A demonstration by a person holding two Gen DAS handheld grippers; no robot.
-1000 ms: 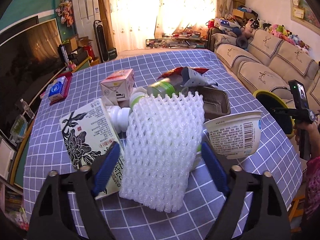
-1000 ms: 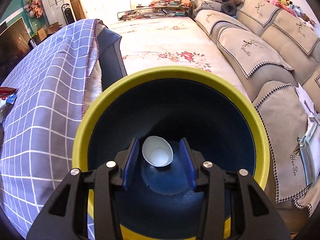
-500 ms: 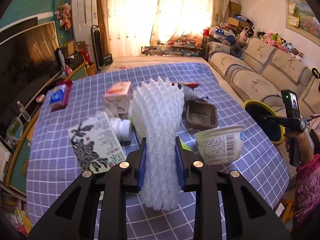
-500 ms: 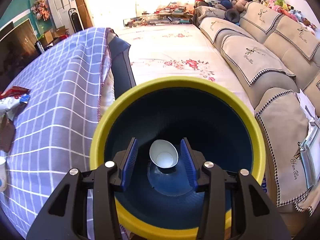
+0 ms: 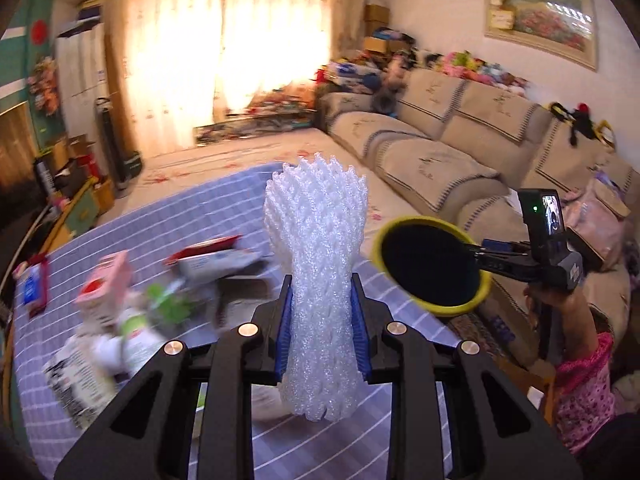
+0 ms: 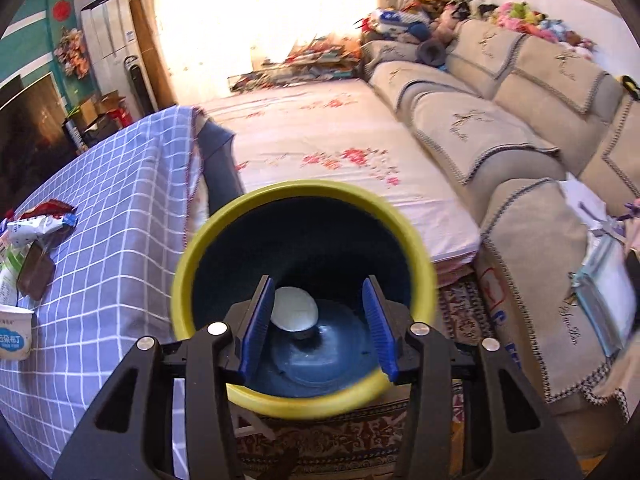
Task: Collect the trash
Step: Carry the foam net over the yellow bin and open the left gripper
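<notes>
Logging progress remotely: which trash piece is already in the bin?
The white paper cup, lying at the bottom of the yellow-rimmed bin. The foam net is clamped in the left gripper; the others sit on the table.

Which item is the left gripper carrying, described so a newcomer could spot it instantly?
Start at the blue checked tablecloth beside the beige sofa. Above its near edge, the left gripper pinches a white foam fruit net upright. Unlike the printed cartons behind, it is plain white, lattice-textured and flares at its top.
</notes>
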